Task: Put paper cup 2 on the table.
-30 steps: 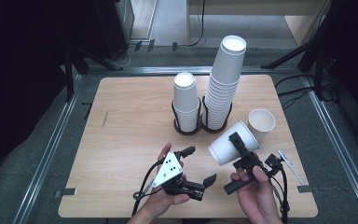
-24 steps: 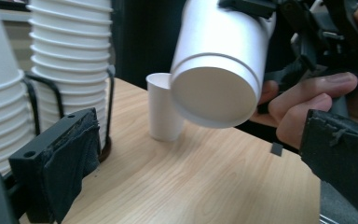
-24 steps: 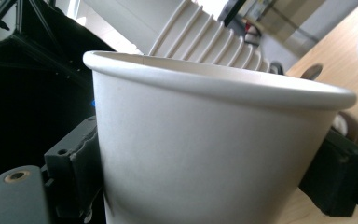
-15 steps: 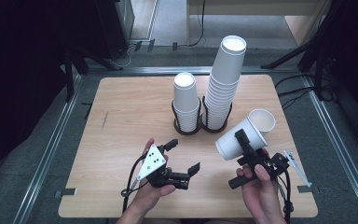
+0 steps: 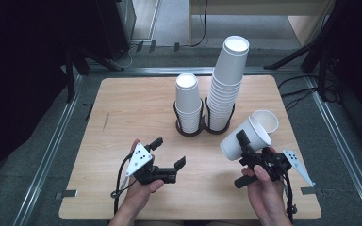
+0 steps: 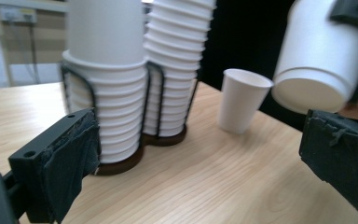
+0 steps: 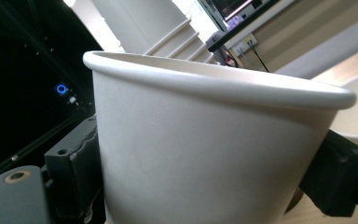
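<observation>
We hold the paper cup (image 5: 245, 139) snug in our right gripper (image 5: 248, 151), so let's stand it gently by the lone cup (image 5: 265, 121) while our left gripper (image 5: 168, 154) stays wide open and empty.

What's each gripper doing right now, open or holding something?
Left gripper: open, empty.
Right gripper: closed on a white paper cup, held tilted.

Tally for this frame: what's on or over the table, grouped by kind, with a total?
Cup stacks: 2, short stack and tall stack
Loose cups: 2, held cup and standing cup
Wire holder: 1
Grippers: 2, left gripper and right gripper
Total: 7
</observation>
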### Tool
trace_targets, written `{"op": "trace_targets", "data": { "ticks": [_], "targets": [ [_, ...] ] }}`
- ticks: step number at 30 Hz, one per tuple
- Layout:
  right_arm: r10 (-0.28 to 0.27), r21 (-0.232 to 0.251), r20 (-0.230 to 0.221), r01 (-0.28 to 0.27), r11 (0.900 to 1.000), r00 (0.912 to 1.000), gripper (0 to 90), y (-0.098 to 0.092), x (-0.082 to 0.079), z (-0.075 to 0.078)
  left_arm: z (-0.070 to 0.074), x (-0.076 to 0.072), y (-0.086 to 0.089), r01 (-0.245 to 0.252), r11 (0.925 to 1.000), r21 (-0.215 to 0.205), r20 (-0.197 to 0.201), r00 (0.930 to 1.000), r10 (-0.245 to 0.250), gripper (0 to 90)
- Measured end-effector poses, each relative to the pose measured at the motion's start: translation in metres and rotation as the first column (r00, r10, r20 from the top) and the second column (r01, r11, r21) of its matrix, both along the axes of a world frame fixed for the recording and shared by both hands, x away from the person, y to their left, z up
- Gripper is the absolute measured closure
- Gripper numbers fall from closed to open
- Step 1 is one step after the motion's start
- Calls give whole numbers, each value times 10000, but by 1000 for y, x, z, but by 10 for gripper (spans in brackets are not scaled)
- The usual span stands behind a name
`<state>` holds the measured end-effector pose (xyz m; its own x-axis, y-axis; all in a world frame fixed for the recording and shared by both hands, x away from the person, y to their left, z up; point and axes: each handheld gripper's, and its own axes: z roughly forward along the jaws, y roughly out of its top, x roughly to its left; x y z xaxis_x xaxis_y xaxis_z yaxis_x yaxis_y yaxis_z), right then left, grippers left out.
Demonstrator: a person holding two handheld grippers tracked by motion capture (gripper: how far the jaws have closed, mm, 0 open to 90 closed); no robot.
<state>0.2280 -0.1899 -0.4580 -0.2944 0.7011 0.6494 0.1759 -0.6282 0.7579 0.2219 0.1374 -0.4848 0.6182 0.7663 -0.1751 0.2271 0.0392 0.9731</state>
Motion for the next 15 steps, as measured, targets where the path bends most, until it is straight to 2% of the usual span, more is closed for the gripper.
{"op": "trace_targets", "data": {
  "ticks": [1, 5, 10, 12, 14, 15],
  "targets": [
    [49, -333, 187, -43, 9994, 9998, 133, 1, 0, 1, -3, 0, 4, -130, 9999, 5, -113, 9999, 130, 0],
    [288, -510, 466, -264, 9983, 9985, 133, 2, -1, 3, -9, -1, 11, -329, 9992, 232, -243, 9991, 335, 0],
    [227, -821, 706, -169, 9965, 9972, 133, 6, -2, 4, -15, -3, 26, -759, 9965, 356, -444, 9960, 775, 0],
    [145, -1008, 793, -64, 9949, 9967, 133, 7, -2, 1, -19, -4, 39, -1171, 9920, 461, -532, 9914, 1195, 0],
    [92, -1188, 797, 3, 9929, 9968, 134, 8, -1, -2, -20, -5, 43, -1280, 9907, 450, -594, 9897, 1306, 0],
    [42, -1384, 881, 80, 9903, 9961, 134, 9, 0, -4, -23, -7, 53, -1545, 9869, 471, -705, 9850, 1576, 0]
  ]
}}
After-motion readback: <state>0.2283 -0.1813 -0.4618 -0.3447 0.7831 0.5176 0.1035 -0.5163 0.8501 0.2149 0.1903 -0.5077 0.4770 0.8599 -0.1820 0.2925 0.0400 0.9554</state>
